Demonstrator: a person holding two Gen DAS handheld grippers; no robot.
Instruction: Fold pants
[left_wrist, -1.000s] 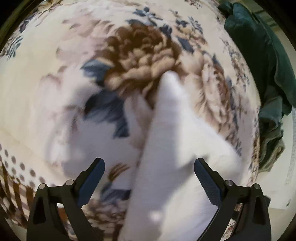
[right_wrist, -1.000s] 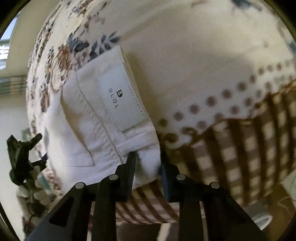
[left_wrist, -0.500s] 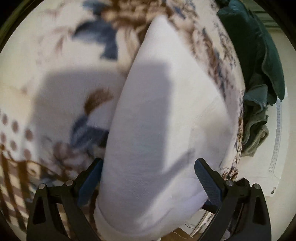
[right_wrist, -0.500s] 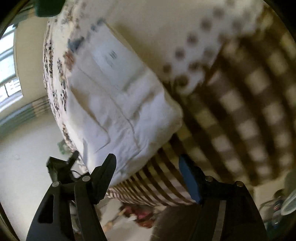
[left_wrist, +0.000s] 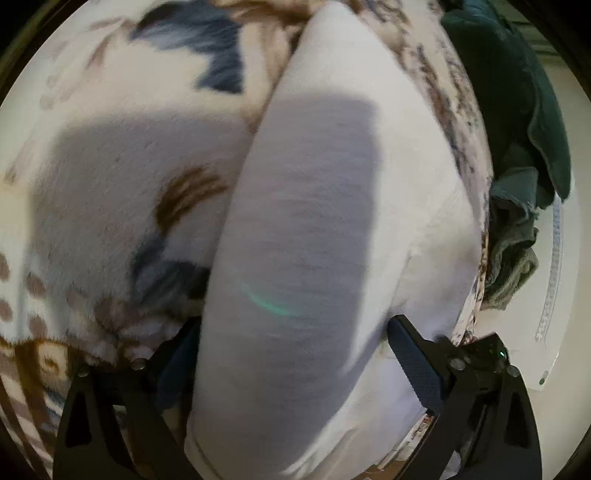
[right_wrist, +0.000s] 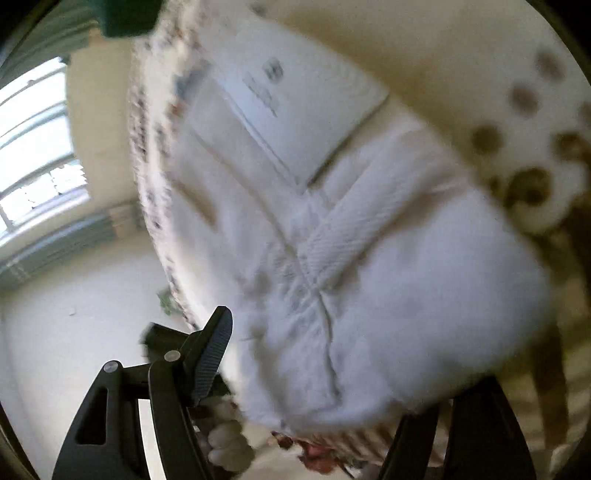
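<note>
The white pants (left_wrist: 325, 229) lie folded on a floral blanket (left_wrist: 122, 155). In the left wrist view the folded leg end fills the middle, and my left gripper (left_wrist: 295, 350) is open with its fingers on either side of the cloth's near end. In the right wrist view the waistband end (right_wrist: 332, 236) shows a belt loop and a white label patch (right_wrist: 295, 107). My right gripper (right_wrist: 321, 369) is open, its left finger (right_wrist: 212, 354) beside the cloth and its right finger partly hidden under the cloth.
A pile of dark green clothes (left_wrist: 517, 122) lies at the blanket's far right edge. The blanket's checked and dotted border (right_wrist: 535, 177) hangs over the bed edge. A window (right_wrist: 33, 147) and pale floor (right_wrist: 74, 314) show left of the bed.
My right gripper let go of the waistband, opened wide, and swung to face the waistband end close up. My left gripper stayed open and moved in over the folded leg end.
</note>
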